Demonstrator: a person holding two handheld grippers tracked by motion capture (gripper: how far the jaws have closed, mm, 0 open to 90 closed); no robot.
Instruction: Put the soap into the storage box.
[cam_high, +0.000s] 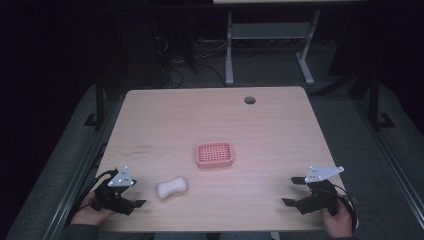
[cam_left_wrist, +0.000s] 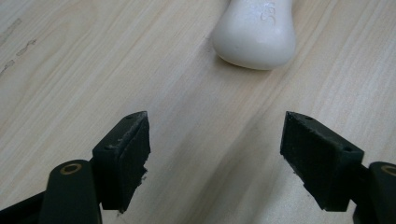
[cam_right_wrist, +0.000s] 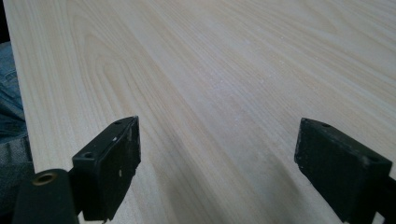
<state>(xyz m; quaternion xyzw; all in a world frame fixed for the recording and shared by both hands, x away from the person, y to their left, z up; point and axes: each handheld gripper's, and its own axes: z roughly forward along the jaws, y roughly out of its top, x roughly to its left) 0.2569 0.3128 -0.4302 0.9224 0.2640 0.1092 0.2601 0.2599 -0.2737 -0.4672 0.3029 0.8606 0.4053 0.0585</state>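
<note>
Black pads on the left gripper (cam_left_wrist: 215, 158) stand wide apart, nothing between them, bare wood under the gap. White soap bar (cam_left_wrist: 256, 35) lies just ahead of them, slightly right of the gap's centre line, rounded end facing the jaws. From above, the left gripper (cam_high: 134, 201) sits near the table's (cam_high: 210, 115) near-left corner, soap bar (cam_high: 172, 188) just beside it, flat on the wood. Pink soap dish (cam_high: 214, 154) sits a bit farther in, near but apart from the soap. Right gripper (cam_right_wrist: 219, 172) also wide, empty, over bare wood; seen at the near-right edge (cam_high: 292, 191), well apart from everything.

Likely step: grab the soap with the left gripper. To do it well, swing slightly right to centre the bar, go forward and low, close across the narrow waist, not the bulged end; the smooth rounded surface will probably slip out otherwise.
</note>
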